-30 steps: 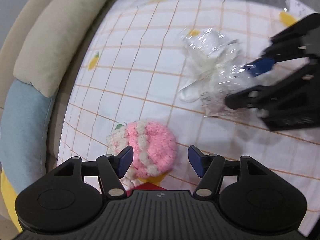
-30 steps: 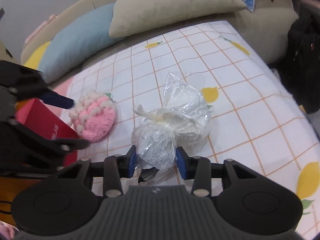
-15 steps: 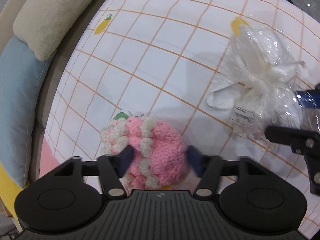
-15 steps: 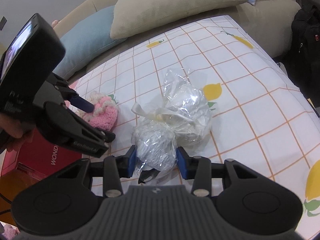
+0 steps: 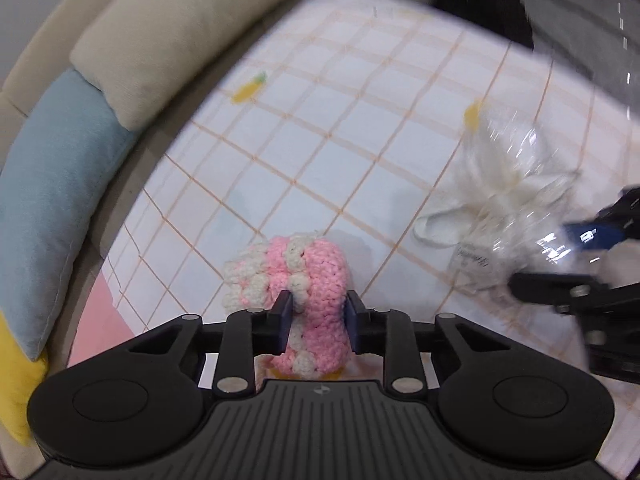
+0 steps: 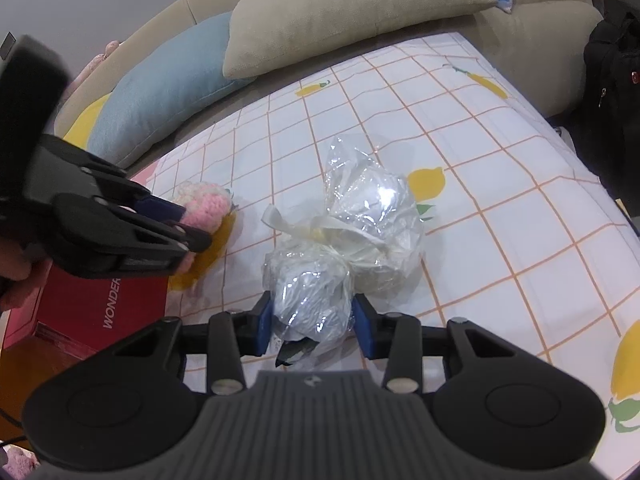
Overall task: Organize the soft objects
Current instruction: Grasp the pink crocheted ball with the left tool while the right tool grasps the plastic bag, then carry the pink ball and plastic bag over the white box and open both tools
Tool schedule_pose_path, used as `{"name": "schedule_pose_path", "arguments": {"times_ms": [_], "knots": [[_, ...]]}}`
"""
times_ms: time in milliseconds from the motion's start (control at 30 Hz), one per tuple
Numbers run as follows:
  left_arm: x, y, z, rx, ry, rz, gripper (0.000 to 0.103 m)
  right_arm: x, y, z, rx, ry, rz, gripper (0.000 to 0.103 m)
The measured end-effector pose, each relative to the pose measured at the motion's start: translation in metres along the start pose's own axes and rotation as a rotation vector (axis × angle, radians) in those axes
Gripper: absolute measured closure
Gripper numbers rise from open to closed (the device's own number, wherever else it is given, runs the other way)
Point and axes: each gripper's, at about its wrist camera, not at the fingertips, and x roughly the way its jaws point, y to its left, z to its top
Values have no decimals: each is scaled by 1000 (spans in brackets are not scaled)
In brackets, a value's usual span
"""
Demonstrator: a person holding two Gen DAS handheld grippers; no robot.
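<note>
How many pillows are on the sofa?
3 that I can see: a beige pillow at the back, a blue pillow left of it, and a yellow pillow peeking out behind the blue one. More may be hidden.

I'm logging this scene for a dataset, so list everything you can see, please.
Crocheted toy: 1, pink and cream, on the sheet, between the left fingers.
Plastic-wrapped bundle: 1, clear over white, on the sheet, between the right fingers.
Sheet: 1, white, orange grid, lemon print.
Beige cushion: 1, behind the sheet.
Blue cushion: 1, left of the beige.
Red box: 1, beside the sheet's left edge.
Black bag: 1, far right.
Left gripper: black, blue pads.
Right gripper: same.
</note>
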Motion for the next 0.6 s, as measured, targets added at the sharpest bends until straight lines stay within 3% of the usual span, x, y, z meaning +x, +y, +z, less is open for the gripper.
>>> {"name": "schedule_pose_path", "arguments": {"times_ms": [33, 100, 300, 600], "knots": [[-9, 1, -2, -24, -27, -11, 84, -2, 1, 0, 0, -6, -8, 63], [-29, 2, -6, -61, -85, -34, 91, -8, 3, -2, 6, -22, -23, 63], [-84, -3, -27, -135, -234, -89, 92, -34, 17, -9, -14, -87, -50, 63], [-159, -7, -85, -260, -414, -159, 92, -95, 50, -40, -14, -154, 7, 64]]}}
